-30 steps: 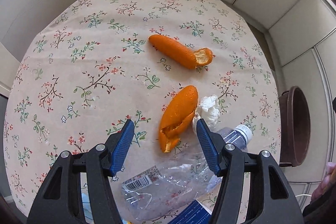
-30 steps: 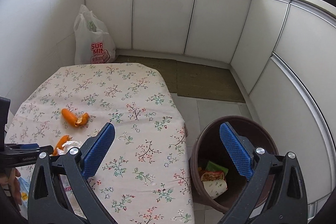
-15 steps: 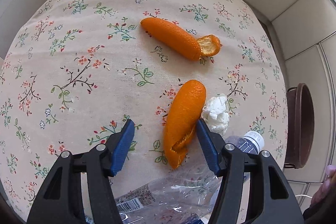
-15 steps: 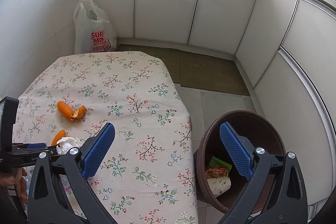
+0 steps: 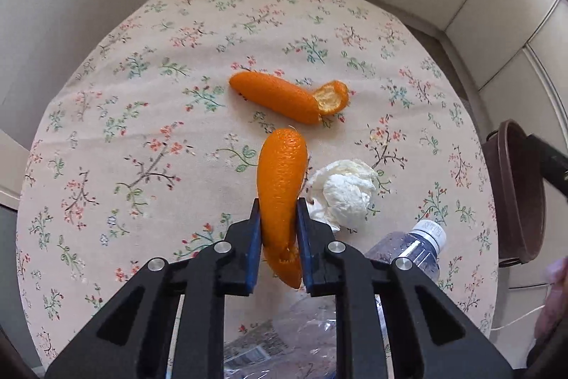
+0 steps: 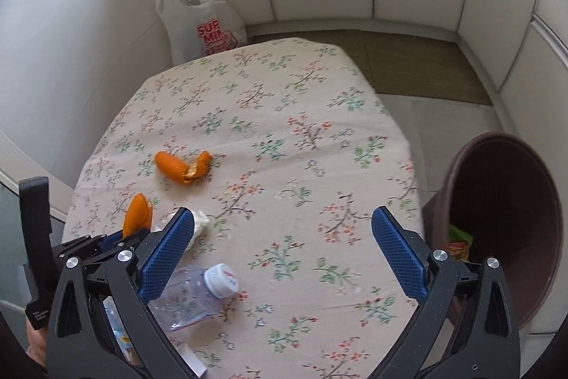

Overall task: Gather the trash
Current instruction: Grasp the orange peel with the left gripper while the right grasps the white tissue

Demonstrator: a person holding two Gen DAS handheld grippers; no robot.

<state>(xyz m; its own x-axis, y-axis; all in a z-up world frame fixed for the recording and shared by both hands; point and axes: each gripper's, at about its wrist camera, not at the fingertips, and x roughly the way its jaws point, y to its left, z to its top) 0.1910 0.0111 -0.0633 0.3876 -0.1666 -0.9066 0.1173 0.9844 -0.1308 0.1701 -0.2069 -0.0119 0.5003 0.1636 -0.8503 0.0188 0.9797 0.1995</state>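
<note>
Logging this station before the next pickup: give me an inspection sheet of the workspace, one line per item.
Surface: floral tablecloth covers the table.
Job's things: near orange peel clamped; second orange peel, crumpled tissue and crushed plastic bottle lie on the cloth; brown bin on the floor at the right already holds wrappers.
Clutter: papers at the near edge, unclear.
Grippers: left gripper shut on the peel; right gripper open, empty.
Cables: a thin white cord at the right edge.
Surroundings: white plastic bag, white cabinets, floor mat.
</note>
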